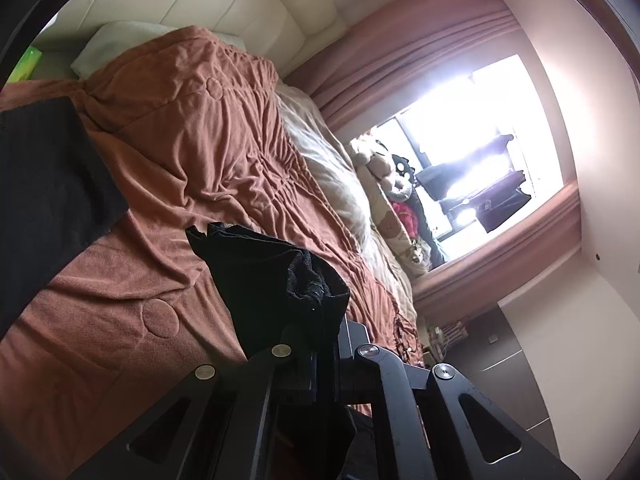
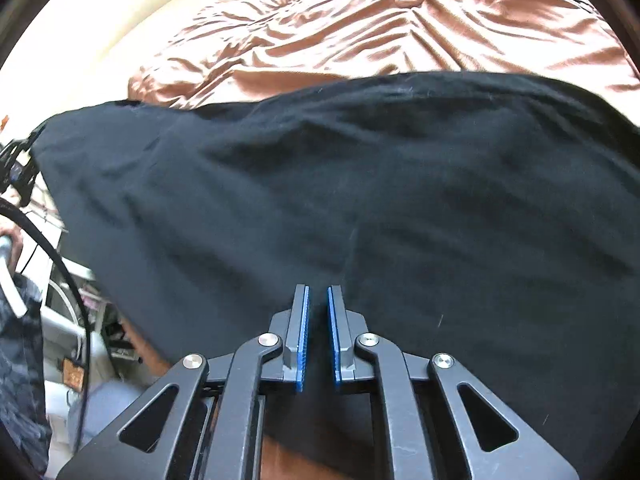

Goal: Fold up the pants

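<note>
A bed (image 1: 168, 340) covered by a rumpled rust-orange bedspread (image 1: 192, 128), with black pants (image 2: 360, 200) spread across it, white pillow (image 1: 116, 40) upper left

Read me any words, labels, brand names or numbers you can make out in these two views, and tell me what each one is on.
None can be read.
Green box beside the pillow: any print too small to read.
Orange tag below the bed's edge: blurred, unreadable.
Black pants, rust-coloured bedspread: no label or text showing.

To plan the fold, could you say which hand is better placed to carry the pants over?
Probably left: the left fingers clamp a raised pants corner; the right fingers sit mid-fabric.
</note>
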